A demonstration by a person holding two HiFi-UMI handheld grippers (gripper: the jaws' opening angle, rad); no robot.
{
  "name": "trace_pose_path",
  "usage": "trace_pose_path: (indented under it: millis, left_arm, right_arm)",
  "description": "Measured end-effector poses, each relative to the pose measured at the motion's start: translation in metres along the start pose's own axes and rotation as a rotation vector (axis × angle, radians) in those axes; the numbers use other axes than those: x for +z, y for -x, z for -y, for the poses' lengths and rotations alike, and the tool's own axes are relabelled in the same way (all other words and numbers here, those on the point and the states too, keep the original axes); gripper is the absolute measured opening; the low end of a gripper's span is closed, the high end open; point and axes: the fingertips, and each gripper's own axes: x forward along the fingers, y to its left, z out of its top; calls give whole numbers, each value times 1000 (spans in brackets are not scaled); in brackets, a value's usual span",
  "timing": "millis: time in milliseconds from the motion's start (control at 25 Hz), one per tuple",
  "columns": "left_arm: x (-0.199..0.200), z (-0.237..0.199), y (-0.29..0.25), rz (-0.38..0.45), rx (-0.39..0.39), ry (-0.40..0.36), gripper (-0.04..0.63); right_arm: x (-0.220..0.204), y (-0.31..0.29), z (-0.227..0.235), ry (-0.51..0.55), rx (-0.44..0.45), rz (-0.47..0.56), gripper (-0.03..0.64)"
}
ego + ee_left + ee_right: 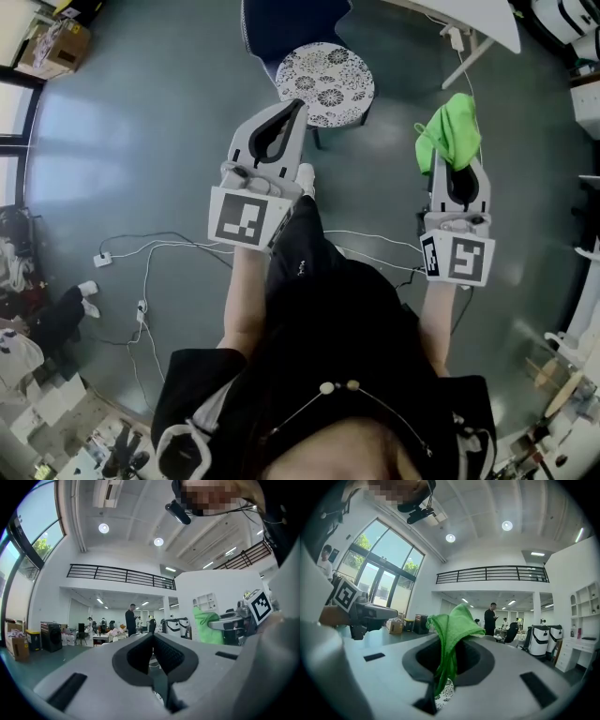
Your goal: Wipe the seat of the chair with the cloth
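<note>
Your right hand-held gripper [457, 161] is clamped on the green cloth [446, 131]; the left hand-held gripper [286, 114] is closed and empty. The chair seat [326, 82] lies ahead-left of the cloth, nearer your left hand-held gripper.

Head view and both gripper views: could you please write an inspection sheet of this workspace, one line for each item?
Surface: grey floor, glossy.
Job's things: patterned chair seat, nothing on it; green cloth, apart from it.
Clutter: cardboard box at the far left; heaps at the near left.
Grippers: left tool shut, empty; right tool shut on the cloth.
Cables: white cables and a power strip on the floor.
Surroundings: white table beyond the chair; people far off.
</note>
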Motion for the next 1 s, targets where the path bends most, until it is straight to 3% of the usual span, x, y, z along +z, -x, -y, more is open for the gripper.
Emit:
trace_pose_path:
  millis: [360,600,840,1000]
  left_arm:
    - [-15,-126,-105,-1,-39,39,6]
    - [-42,-183,-142,-40,-20,62,5]
    - [-75,-206,-165,-69,9,107,5]
    - [-91,-216,-173,-72,45,110,5]
  right_arm:
    - [-19,-159,-11,43,28,-127,52]
    - [-44,-203,-18,7,81,-270,52]
    - [-57,-226,-15,32,229,-375,52]
    - [-67,-270,-21,173,364,-357,52]
